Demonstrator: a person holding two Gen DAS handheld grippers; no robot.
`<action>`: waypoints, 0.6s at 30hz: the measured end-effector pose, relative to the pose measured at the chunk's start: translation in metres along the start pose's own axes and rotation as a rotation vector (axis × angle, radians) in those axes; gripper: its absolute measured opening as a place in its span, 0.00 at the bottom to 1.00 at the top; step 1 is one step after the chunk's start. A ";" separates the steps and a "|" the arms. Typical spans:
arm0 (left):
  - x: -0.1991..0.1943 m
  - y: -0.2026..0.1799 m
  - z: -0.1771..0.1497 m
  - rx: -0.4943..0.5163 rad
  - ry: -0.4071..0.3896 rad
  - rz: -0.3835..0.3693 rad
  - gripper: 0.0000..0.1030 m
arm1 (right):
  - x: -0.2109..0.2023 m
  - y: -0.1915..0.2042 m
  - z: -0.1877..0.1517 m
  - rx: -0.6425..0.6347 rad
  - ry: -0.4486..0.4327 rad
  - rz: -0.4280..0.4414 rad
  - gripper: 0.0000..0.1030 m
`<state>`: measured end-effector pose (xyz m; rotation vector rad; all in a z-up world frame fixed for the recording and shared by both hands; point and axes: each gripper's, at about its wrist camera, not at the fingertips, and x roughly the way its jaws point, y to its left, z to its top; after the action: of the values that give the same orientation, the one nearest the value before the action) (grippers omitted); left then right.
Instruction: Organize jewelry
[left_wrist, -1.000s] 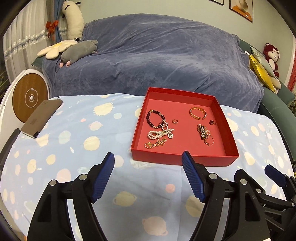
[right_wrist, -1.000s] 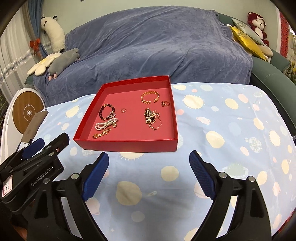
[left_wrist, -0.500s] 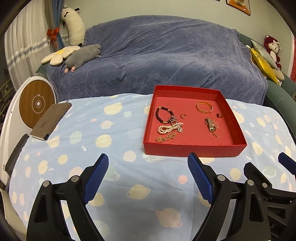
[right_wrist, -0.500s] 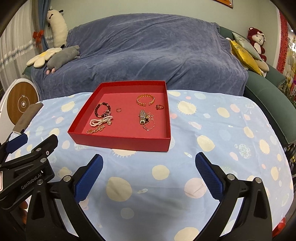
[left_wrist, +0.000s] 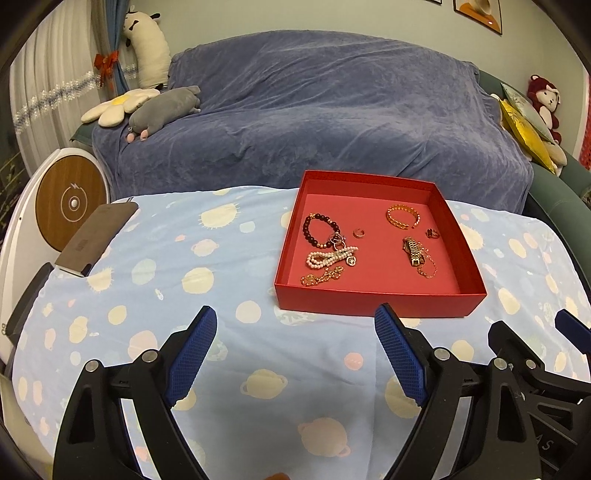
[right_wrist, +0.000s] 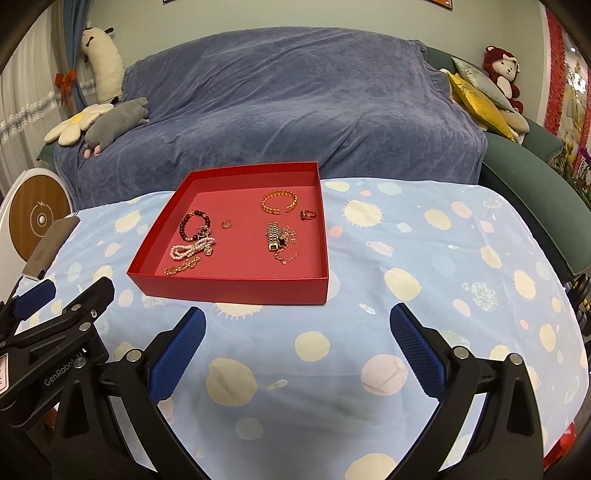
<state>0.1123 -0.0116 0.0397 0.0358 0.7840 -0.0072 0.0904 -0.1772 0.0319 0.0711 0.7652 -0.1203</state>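
A shallow red box (left_wrist: 376, 301) (right_wrist: 236, 291) sits on the blue spotted tablecloth. Inside it lie a dark bead bracelet (left_wrist: 317, 229) (right_wrist: 194, 223), a pearl strand (left_wrist: 328, 257) (right_wrist: 190, 248), a gold chain (left_wrist: 321, 276), a small ring (left_wrist: 359, 232) (right_wrist: 226, 223), a gold bangle (left_wrist: 402, 216) (right_wrist: 279, 201), a dark-stone ring (left_wrist: 432, 233) (right_wrist: 307, 214) and a gold watch (left_wrist: 413, 251) (right_wrist: 273, 236). My left gripper (left_wrist: 295, 343) hangs open over the cloth in front of the box. My right gripper (right_wrist: 297, 347) is open too, nothing between its blue pads.
A brown phone-like slab (left_wrist: 98, 238) lies at the table's left edge beside a round white-and-wood device (left_wrist: 72, 201). Behind the table stands a sofa under a blue cover (left_wrist: 325, 110), with plush toys (left_wrist: 166, 107) and cushions (right_wrist: 476, 99).
Both grippers' fingers have spread wider. In both views the box now appears farther from the fingertips than a second ago.
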 end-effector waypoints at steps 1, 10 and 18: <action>0.000 0.001 0.000 0.001 0.000 0.001 0.82 | 0.000 -0.001 0.000 0.003 -0.001 0.000 0.95; 0.000 -0.003 0.001 0.000 -0.003 0.004 0.82 | 0.000 -0.003 -0.001 0.014 0.002 -0.004 0.95; -0.001 -0.004 0.002 -0.004 -0.003 0.010 0.82 | 0.000 -0.004 -0.001 0.017 0.002 -0.002 0.95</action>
<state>0.1128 -0.0151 0.0413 0.0354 0.7806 0.0038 0.0894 -0.1807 0.0310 0.0860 0.7666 -0.1289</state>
